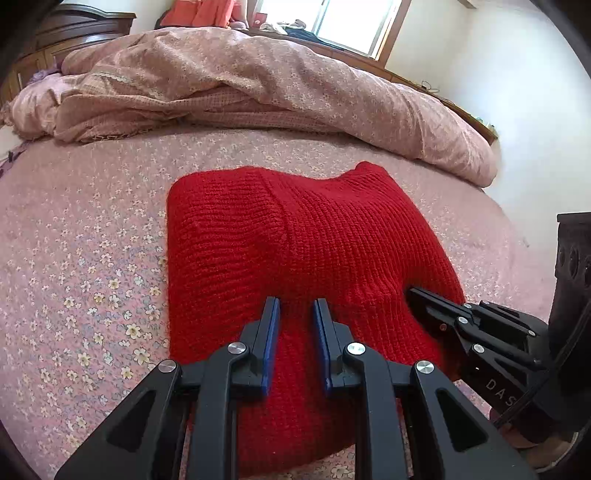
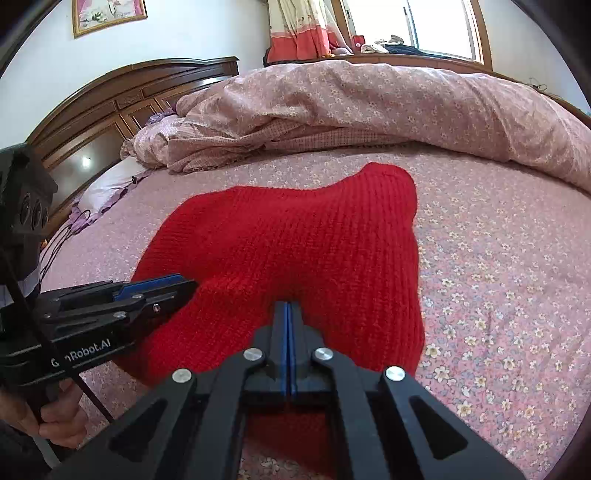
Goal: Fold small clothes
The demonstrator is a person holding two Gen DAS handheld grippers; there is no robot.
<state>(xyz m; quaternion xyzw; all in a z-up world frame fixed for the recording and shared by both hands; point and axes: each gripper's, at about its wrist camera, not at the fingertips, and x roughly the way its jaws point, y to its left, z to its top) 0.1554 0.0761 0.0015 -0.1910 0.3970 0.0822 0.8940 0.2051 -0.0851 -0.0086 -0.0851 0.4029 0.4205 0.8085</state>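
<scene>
Left gripper [image 1: 295, 306] over near edge of red knit [image 1: 295, 240], blue pads parted, nothing between them. Right gripper [image 2: 287, 308] at knit's near right edge, pads pressed together, knit bunched at tips; whether cloth is pinched, cannot tell. Knit [image 2: 295, 251] lies folded on floral sheet [image 1: 92, 258], near middle of bed. Beyond it, rumpled quilt [image 2: 369, 103] across far side. Headboard [image 2: 122, 99] far left, window [image 1: 354, 22] far behind.
</scene>
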